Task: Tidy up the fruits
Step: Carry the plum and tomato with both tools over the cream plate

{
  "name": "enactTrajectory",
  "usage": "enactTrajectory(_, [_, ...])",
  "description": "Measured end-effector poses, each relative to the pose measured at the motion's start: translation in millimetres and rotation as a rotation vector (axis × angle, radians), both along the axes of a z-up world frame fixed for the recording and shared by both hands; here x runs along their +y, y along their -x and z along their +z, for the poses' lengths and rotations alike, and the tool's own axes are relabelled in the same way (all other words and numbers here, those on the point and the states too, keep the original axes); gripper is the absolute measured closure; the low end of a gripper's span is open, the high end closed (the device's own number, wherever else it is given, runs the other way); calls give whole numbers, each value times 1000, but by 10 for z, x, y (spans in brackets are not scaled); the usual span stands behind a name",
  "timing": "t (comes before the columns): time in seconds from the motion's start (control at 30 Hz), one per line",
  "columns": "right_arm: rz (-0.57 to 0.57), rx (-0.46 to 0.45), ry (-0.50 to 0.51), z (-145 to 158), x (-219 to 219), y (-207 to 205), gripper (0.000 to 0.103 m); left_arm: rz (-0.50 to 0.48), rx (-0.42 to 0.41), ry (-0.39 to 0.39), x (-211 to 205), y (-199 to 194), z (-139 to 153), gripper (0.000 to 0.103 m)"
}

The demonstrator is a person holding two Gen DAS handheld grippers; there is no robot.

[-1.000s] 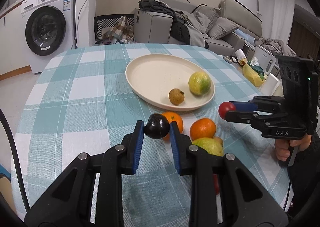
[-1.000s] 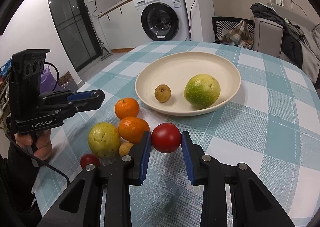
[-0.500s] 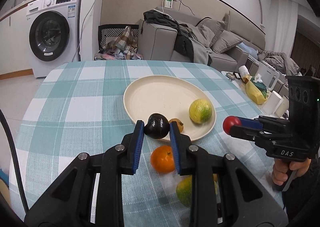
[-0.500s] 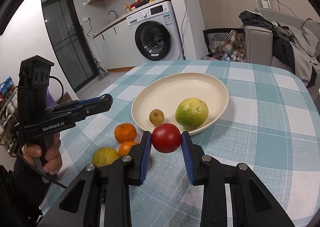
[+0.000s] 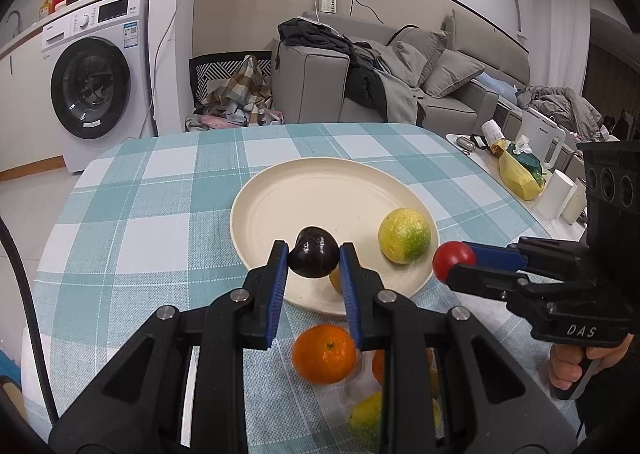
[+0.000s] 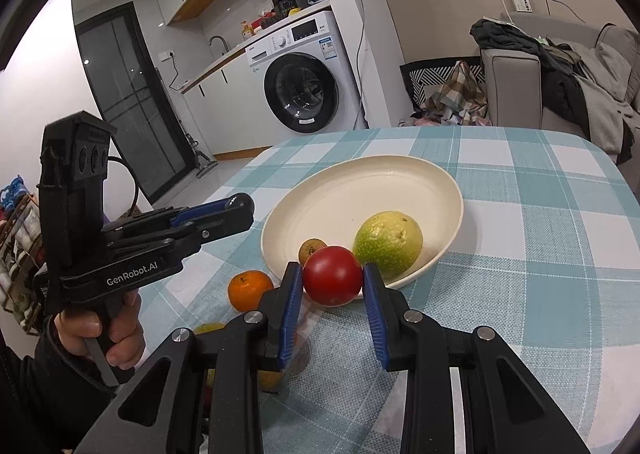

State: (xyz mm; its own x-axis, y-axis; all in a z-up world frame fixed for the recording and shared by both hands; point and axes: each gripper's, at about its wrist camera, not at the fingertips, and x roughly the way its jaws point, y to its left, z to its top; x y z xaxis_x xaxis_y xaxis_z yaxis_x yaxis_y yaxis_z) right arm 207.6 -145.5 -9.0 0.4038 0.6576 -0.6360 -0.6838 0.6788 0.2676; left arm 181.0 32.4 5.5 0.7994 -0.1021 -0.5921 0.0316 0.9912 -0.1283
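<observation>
Left gripper (image 5: pixel 314 259) jaws clamp dark plum (image 5: pixel 315 257), tip up-left; right gripper (image 6: pixel 332 281) jaws grip round tomato (image 6: pixel 333 280).

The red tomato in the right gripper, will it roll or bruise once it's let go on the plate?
The tomato is round and glossy, so it will probably roll toward the plate's dished middle. Its skin looks thin; squeezing harder could bruise it. It may slip between the flat blue fingers.

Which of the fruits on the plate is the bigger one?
The yellow-green fruit on the plate is bigger. The small brown fruit beside it is much smaller and partly hidden behind the held red fruit.
</observation>
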Motion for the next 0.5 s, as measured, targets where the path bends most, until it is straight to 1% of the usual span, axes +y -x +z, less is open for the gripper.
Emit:
enactTrajectory(0.33, [-25,-8,7,-44,87,-51,71,8,35,0,34,-130,-163,80])
enactTrajectory(0.5, [-16,-1,26,-80,181,-76,71,7,48,-1,37,-158,-214,80])
